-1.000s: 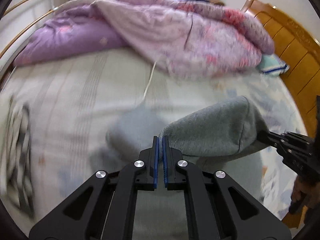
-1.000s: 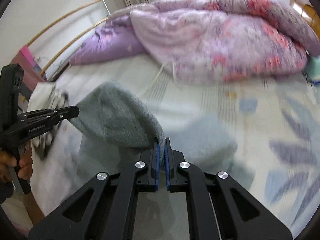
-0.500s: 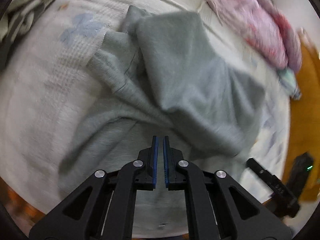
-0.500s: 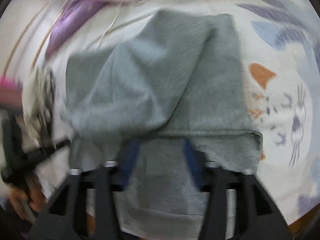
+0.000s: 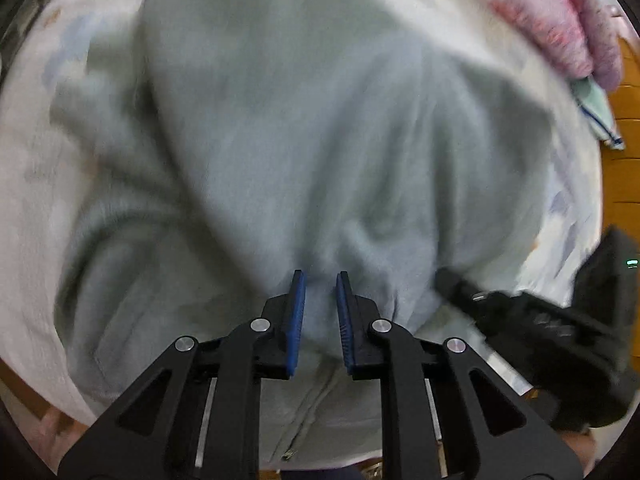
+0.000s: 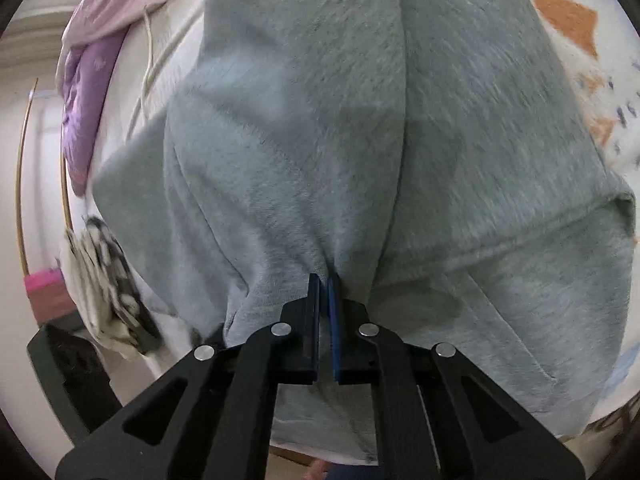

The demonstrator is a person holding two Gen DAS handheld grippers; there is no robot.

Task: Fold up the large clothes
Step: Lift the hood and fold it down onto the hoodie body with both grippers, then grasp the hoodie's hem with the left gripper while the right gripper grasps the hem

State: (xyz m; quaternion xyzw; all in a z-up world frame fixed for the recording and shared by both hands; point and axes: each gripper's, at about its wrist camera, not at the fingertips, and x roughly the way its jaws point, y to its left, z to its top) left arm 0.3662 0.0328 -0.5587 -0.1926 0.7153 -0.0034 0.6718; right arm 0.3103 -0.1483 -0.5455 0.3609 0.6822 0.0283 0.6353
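Note:
A large grey fleece garment [image 5: 320,120] lies folded over itself on the bed and fills both views. My left gripper [image 5: 320,280] points steeply down just above its near edge. Its jaws are opening, a narrow gap shows between the blue pads, and they do not press on the fabric. My right gripper [image 6: 323,280] is shut, and the grey garment [image 6: 300,140] puckers into folds that run into its tips. In the left wrist view the right gripper [image 5: 444,278] shows blurred at the right, its tips on the garment's bunched edge.
A pink and purple quilt [image 5: 560,20] is heaped at the far side of the bed, with a folded teal cloth [image 5: 596,112] beside the wooden headboard [image 5: 626,168]. A black-and-white patterned garment [image 6: 104,292] and a pink box [image 6: 44,292] lie left. A white cord [image 6: 148,52] crosses the sheet.
Both grippers came down from holding the garment raised to close over it lying on the bed. The left jaws went from shut to slightly apart. The right jaws opened wide, then shut again.

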